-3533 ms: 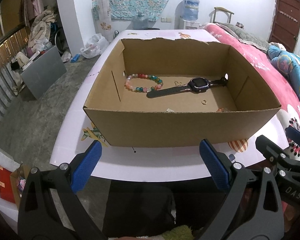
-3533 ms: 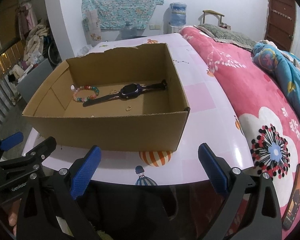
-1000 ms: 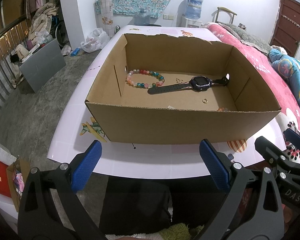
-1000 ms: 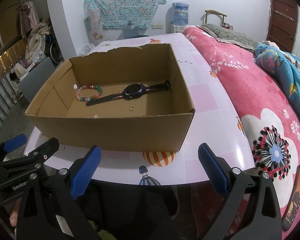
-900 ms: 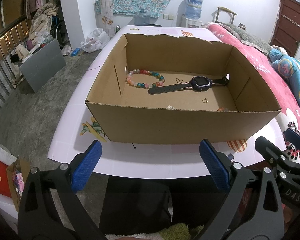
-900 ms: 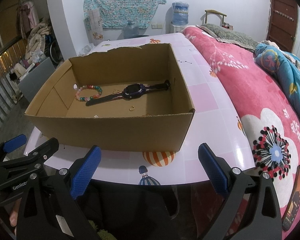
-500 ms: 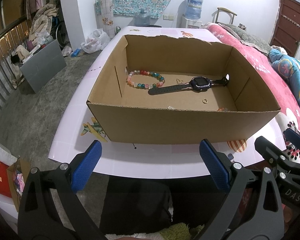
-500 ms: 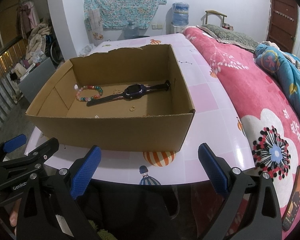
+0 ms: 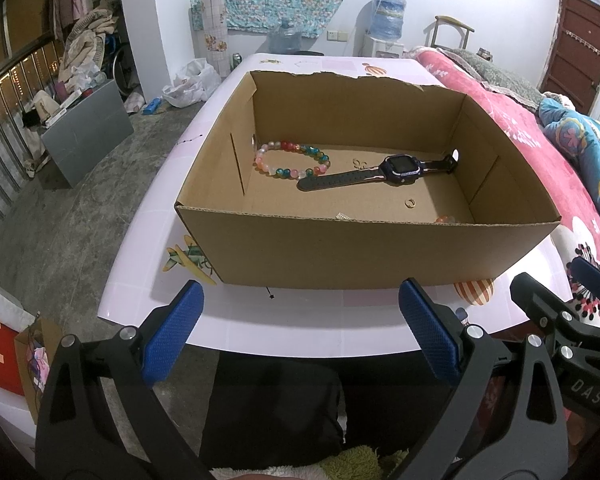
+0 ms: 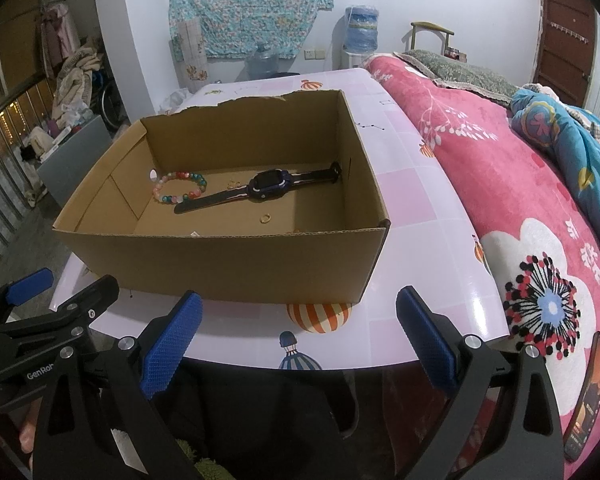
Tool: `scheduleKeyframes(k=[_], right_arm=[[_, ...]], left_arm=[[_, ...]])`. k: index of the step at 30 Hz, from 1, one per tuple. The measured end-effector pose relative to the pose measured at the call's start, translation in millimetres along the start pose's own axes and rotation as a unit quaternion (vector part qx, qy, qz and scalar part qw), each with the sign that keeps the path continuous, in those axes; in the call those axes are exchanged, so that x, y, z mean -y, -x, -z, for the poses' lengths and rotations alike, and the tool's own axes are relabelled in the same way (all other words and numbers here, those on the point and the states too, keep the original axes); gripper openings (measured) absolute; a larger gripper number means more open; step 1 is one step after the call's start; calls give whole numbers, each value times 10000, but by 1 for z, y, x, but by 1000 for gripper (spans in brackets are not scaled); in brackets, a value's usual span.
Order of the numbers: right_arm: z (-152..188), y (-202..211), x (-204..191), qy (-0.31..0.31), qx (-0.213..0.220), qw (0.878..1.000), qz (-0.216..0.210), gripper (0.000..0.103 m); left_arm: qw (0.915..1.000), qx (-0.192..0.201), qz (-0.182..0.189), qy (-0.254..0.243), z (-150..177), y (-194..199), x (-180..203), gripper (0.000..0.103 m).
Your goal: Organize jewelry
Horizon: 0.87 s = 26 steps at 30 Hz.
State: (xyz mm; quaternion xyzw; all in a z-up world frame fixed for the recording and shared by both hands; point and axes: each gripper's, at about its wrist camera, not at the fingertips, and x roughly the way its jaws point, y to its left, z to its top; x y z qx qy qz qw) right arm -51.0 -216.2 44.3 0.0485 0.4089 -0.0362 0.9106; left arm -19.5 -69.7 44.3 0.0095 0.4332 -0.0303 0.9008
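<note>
Both the left gripper (image 9: pixel 300 332) and right gripper (image 10: pixel 300 332) are hanging wide apart, empty, short of the table (image 9: pixel 292 324). The box's (image 9: pixel 360 252) near wall is standing between them and the bracelet (image 9: pixel 292 159), watch (image 9: pixel 380 172) and ring (image 9: pixel 410 203) lying inside. An orange bit (image 9: pixel 444 219) is peeking over the wall, too hidden to identify.

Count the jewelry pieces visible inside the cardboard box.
4 clear: beaded bracelet far left, watch centre, small earrings between them, ring nearer. Scraps at the box's near wall are partly hidden.
</note>
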Motion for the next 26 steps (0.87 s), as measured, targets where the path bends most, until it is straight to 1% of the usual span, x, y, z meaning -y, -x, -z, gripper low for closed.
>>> scheduleKeyframes(k=[26], right_arm=[[0,0,1,-7,-1,10000,-4,95]], left_arm=[[10000,-3,-9,15,0,1,-2,95]])
